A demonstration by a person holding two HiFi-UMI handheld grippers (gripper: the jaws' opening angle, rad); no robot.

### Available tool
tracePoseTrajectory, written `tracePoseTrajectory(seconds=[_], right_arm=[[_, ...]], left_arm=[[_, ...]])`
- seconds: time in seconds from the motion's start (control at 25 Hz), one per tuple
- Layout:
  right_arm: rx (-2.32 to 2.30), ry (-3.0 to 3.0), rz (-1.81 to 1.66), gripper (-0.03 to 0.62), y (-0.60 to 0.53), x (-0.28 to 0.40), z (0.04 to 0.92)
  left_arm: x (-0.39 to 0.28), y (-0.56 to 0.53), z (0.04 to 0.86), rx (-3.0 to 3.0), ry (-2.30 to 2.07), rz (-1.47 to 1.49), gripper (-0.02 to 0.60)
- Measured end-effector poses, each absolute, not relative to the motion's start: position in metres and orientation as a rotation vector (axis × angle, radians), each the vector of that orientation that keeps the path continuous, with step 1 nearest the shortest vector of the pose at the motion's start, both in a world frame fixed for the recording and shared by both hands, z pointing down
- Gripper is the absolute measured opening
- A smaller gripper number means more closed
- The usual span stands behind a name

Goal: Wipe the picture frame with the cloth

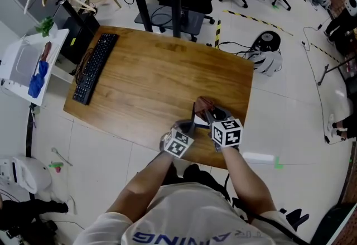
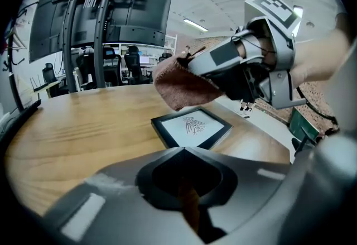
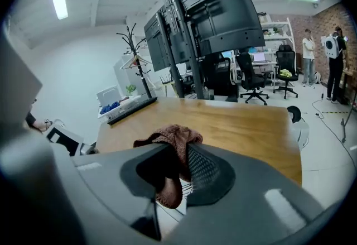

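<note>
Currently my right hand-held gripper (image 3: 179, 152) is clamped on the brown cloth (image 2: 181, 86), which hangs just above the picture frame (image 2: 191, 126); the frame lies flat on the counter (image 2: 78, 126), near its edge; my left hand-held gripper (image 2: 183, 150) has its jaws together on nothing, close to the frame but not pinning it; I judge a firm wipe could skid the unheld frame toward that edge, or the bunched cloth could drag free.

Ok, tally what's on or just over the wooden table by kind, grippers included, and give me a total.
Keyboard: 1
Picture frame: 1
Cloth: 1
Grippers: 2, the left gripper and the right gripper
Total: 5
</note>
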State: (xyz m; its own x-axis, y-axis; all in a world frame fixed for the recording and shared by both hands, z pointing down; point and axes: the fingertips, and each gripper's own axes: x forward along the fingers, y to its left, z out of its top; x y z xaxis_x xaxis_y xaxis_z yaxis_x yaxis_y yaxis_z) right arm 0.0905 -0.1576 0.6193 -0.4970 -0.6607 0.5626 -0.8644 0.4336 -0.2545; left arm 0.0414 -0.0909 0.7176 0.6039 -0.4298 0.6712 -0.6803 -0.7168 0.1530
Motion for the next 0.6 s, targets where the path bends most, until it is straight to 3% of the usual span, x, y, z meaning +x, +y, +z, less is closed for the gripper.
tracePoseTrajectory(seconds=[0.6], right_arm=[[1.222,-2.163,0.842,0.084,-0.162,0.072,0.68]], left_arm=[[0.04,-0.09,0.718,2.432,-0.902,0.858,0.005]])
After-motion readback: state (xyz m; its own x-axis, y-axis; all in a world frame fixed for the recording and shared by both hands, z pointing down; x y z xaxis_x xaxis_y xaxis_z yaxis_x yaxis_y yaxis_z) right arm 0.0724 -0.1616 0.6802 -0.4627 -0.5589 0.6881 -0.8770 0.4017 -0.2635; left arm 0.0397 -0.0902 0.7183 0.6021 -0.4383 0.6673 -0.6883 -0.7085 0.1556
